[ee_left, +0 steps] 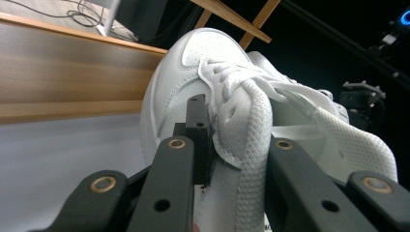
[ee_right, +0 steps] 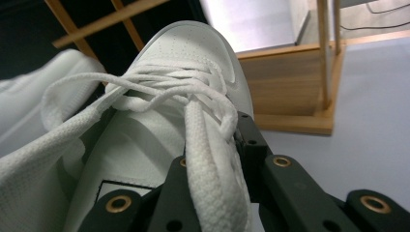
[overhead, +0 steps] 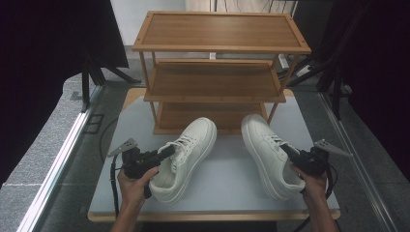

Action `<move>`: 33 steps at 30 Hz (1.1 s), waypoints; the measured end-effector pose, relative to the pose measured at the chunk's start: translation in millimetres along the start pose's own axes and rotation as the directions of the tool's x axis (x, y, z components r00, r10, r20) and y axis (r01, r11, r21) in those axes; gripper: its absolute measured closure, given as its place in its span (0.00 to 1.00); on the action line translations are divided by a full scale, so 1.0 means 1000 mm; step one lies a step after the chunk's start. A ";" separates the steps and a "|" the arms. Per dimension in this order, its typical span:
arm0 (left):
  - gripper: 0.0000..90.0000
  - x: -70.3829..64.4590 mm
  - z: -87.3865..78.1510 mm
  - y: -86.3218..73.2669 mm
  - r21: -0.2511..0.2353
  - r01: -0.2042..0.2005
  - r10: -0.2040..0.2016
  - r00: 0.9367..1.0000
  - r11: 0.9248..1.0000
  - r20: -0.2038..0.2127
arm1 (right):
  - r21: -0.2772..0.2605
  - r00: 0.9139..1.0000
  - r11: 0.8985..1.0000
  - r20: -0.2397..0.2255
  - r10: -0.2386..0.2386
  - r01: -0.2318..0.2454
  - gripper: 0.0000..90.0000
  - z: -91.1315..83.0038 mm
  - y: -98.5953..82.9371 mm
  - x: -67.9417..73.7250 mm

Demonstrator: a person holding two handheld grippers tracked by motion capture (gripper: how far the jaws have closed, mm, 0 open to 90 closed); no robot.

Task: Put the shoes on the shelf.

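Two white sneakers lie on the grey table top (overhead: 227, 186), toes towards a wooden rack. In the high view my left gripper (overhead: 167, 151) grips the left sneaker (overhead: 191, 145) at its collar, near the laces. The left gripper view shows that gripper (ee_left: 237, 130) pinching the sneaker's (ee_left: 183, 72) side wall and a flat lace. My right gripper (overhead: 286, 149) holds the right sneaker (overhead: 263, 140) at its collar in the same way. In the right gripper view its jaws (ee_right: 212, 145) clamp that sneaker's (ee_right: 193, 43) side wall with a lace across them.
A three-shelf wooden rack (overhead: 217, 48) stands at the far side of the table, all shelves bare, its lowest shelf just beyond the sneakers' toes. Black stands and cables sit on the floor at both sides. A metal rail (overhead: 58, 164) runs along the left.
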State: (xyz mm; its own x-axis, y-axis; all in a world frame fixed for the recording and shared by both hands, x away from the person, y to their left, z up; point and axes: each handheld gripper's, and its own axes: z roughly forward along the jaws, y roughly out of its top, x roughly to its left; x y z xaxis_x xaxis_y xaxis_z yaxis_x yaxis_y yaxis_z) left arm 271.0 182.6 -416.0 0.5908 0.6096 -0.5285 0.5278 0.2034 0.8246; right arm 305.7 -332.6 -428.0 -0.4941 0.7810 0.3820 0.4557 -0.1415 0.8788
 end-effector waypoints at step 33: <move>0.88 -0.014 -0.001 0.050 -0.139 0.050 -0.039 0.996 0.989 0.079 | -0.176 0.994 0.982 -0.090 0.057 -0.072 0.92 -0.004 0.055 0.038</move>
State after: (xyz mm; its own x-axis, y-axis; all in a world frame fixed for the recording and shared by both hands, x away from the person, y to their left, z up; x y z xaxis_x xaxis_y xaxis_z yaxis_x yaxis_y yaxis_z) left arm 288.3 184.9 -367.0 0.6159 0.5390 -0.5746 0.4665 0.3383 0.8173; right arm 308.7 -313.7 -364.4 -0.5322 0.7134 0.4558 0.3530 -0.3024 0.8854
